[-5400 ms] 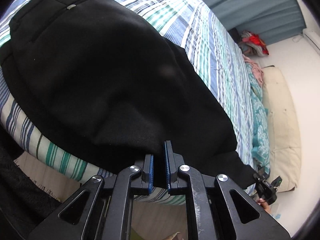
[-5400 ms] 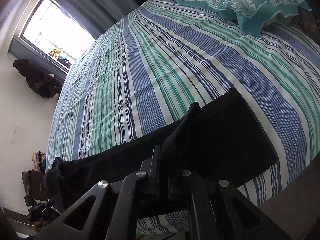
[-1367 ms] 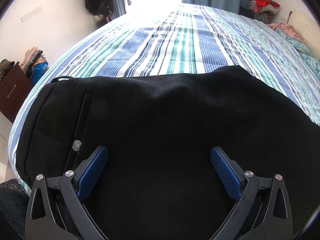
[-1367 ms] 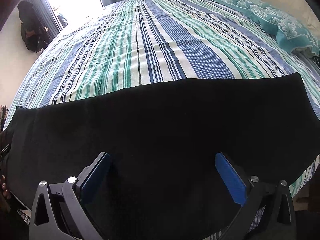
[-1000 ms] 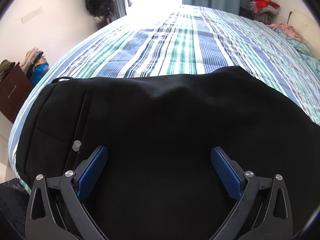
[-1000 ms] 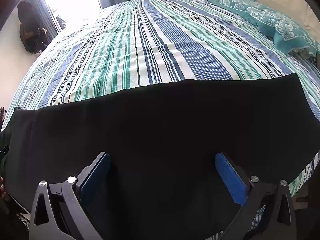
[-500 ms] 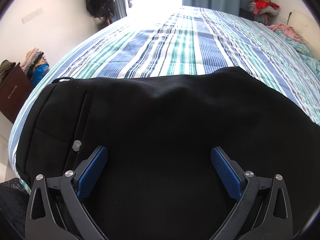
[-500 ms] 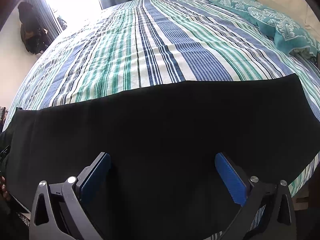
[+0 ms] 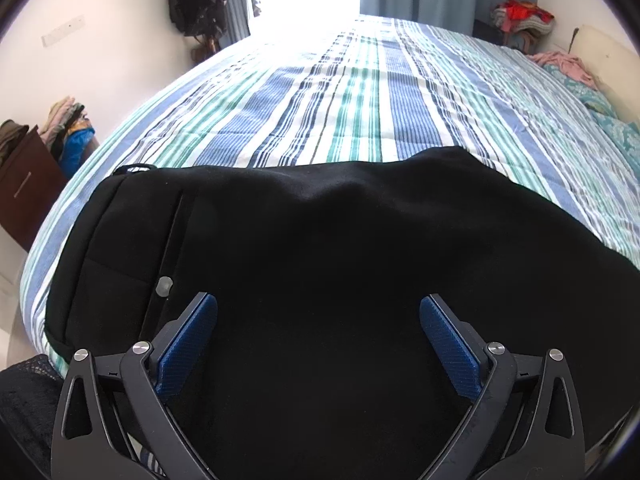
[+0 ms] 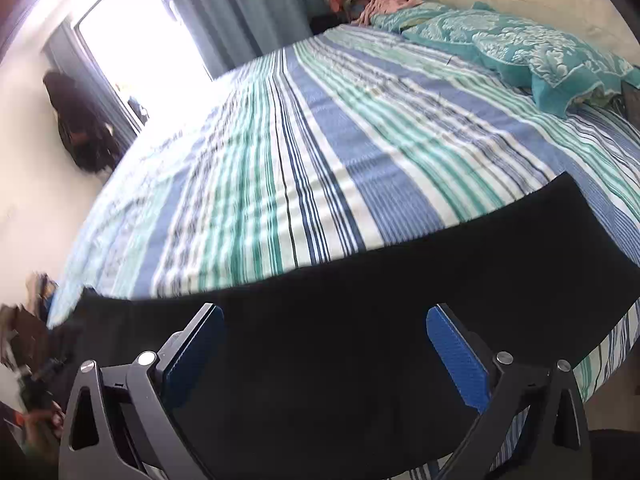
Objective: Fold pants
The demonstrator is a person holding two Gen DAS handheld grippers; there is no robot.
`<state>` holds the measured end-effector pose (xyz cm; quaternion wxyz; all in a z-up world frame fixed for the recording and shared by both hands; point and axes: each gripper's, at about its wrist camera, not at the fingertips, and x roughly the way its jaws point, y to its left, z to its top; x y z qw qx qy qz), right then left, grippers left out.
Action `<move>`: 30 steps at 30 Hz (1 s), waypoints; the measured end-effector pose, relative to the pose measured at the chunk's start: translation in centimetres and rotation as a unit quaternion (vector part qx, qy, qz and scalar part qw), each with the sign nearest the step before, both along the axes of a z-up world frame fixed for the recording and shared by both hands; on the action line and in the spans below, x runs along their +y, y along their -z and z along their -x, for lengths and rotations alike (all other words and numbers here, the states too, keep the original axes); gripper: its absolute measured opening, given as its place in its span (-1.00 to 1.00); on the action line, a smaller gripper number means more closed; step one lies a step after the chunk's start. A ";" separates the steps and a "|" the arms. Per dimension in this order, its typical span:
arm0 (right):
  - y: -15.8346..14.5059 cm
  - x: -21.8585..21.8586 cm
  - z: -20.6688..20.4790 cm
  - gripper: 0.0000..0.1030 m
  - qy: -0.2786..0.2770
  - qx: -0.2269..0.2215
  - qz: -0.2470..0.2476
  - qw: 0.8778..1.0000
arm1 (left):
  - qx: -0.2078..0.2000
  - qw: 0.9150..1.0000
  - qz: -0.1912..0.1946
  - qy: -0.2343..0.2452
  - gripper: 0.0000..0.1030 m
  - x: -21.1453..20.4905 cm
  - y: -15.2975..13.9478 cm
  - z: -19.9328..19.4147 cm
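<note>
Black pants [image 9: 320,248] lie flat along the near edge of a striped bed [image 9: 360,112], waist end with a grey button [image 9: 164,285] to the left. My left gripper [image 9: 318,308] is open and empty just above the pants' seat area. In the right wrist view the leg part of the pants [image 10: 400,300] runs across the frame, hem at the right. My right gripper [image 10: 326,320] is open and empty above it, tilted, and this view is motion-blurred.
The striped bed [image 10: 340,140] stretches far beyond the pants. Teal pillows [image 10: 540,52] lie at the right. A dark wooden cabinet [image 9: 24,184] with clothes on top stands left of the bed. A clothes pile [image 9: 520,16] sits by the curtains.
Earlier both grippers were shut on the pants; they have let go and opened. In the last half second the right gripper has tilted and swung, while the left has stayed still.
</note>
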<state>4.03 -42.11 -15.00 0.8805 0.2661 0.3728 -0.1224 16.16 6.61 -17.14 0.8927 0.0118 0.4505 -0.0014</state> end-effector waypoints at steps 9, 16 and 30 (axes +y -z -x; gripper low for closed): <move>-4.9 -21.1 4.8 0.94 0.067 0.014 -0.070 0.995 | -0.016 0.997 0.055 0.043 0.97 -2.1 -3.2 1.6; 2.3 -22.5 4.6 0.43 -0.020 0.121 -0.114 0.986 | 0.003 0.997 0.034 0.069 0.97 -4.3 -2.7 2.2; 7.1 -22.8 2.9 -0.02 -0.116 0.129 -0.183 0.968 | 0.035 0.997 0.015 0.071 0.97 -5.2 -1.3 2.9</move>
